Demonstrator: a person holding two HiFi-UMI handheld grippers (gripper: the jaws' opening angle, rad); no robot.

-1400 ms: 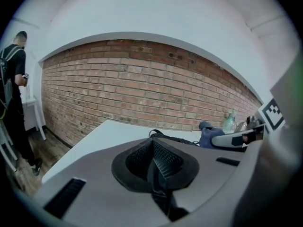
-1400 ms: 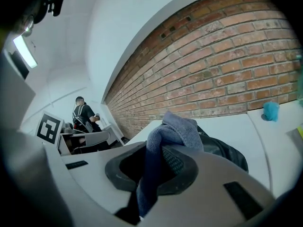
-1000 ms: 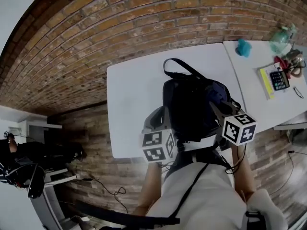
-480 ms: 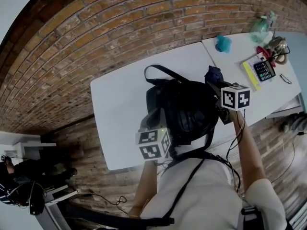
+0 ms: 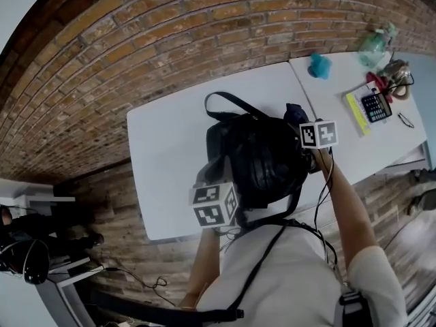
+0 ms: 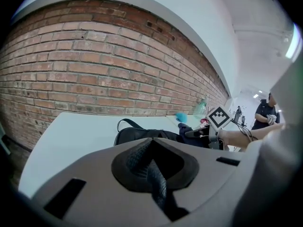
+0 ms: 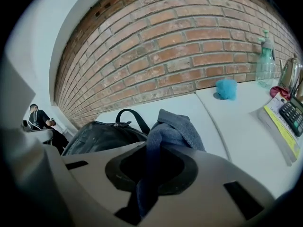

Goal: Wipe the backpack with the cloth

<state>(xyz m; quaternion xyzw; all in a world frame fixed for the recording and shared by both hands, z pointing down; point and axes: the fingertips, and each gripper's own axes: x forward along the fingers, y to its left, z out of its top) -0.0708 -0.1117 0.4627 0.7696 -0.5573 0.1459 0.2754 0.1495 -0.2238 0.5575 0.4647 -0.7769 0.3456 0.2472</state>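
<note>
beneath both grippers, a white table (image 5: pixel 163 155) runs forward to a brick wall (image 5: pixel 136 39). a second white table (image 5: pixel 340 138) adjoins it on the outer side of the right gripper.

between the two grippers, the black backpack (image 5: pixel 262 159) lies on the first table. its carry loop (image 5: pixel 228 104) is ahead of the left gripper.

left gripper (image 5: pixel 219 169): positioned at the near-left edge of the backpack. jaws are closed on a black webbing strap (image 6: pixel 154 174), which runs forward out of them toward the backpack.

right gripper (image 5: pixel 304 125): positioned at the far-right edge of the backpack. jaws are clamped on the grey-blue cloth (image 7: pixel 175 126). the cloth bunches up just ahead of the jaws and touches the right side of the backpack.

ahead and to the right of the right gripper, the second table carries:
- a green spray bottle (image 7: pixel 265 60) by the wall
- a yellow-edged booklet (image 7: pixel 279 122)
- a calculator (image 7: pixel 292 115) on the booklet
- a teal item (image 7: pixel 226 89) near the wall
</note>
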